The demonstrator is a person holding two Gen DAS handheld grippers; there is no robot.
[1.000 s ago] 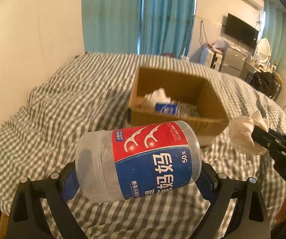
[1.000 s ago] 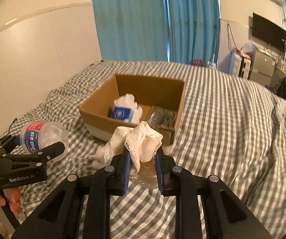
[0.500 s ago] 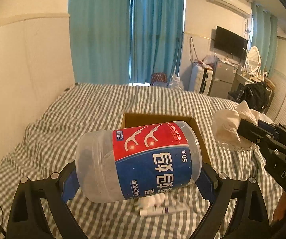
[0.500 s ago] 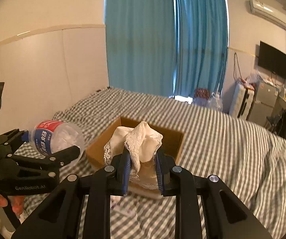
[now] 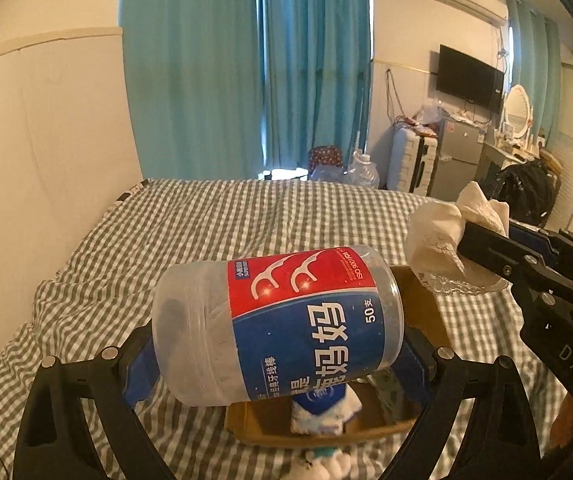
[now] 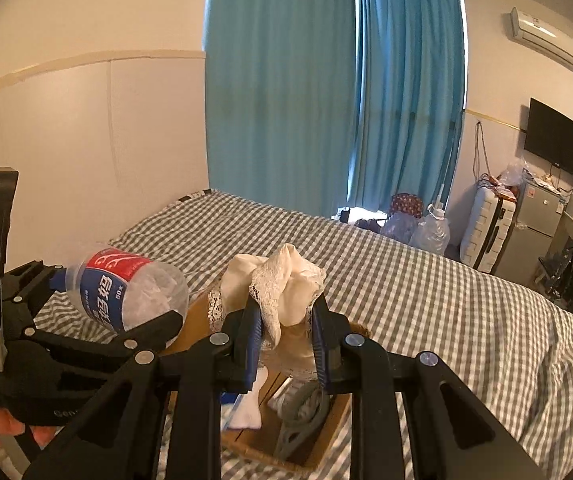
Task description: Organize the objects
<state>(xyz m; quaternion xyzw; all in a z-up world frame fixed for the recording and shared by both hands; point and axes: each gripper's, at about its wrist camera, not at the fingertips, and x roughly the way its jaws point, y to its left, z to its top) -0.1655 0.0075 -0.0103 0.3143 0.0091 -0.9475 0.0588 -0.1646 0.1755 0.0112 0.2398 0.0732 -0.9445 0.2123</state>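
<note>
My left gripper point(image 5: 278, 356) is shut on a clear floss-pick jar point(image 5: 282, 324) with a red and blue label, held sideways above the cardboard box point(image 5: 262, 424); the jar also shows in the right wrist view point(image 6: 126, 288). My right gripper point(image 6: 286, 328) is shut on a cream lace cloth point(image 6: 282, 284), held over the same box point(image 6: 326, 436); the cloth also shows in the left wrist view point(image 5: 446, 240). The box holds a white and blue pack point(image 5: 318, 404) and a grey item point(image 6: 302, 412).
The box sits on a grey checked bed point(image 6: 426, 292). White items point(image 5: 322, 468) lie on the bed in front of the box. A cream wall point(image 5: 46, 140) is on the left, teal curtains point(image 6: 326, 100) behind, and furniture point(image 6: 526, 216) at the far right.
Both grippers have risen and moved forward with their loads; the box now lies beneath them instead of ahead. The views tilted up toward the room.
</note>
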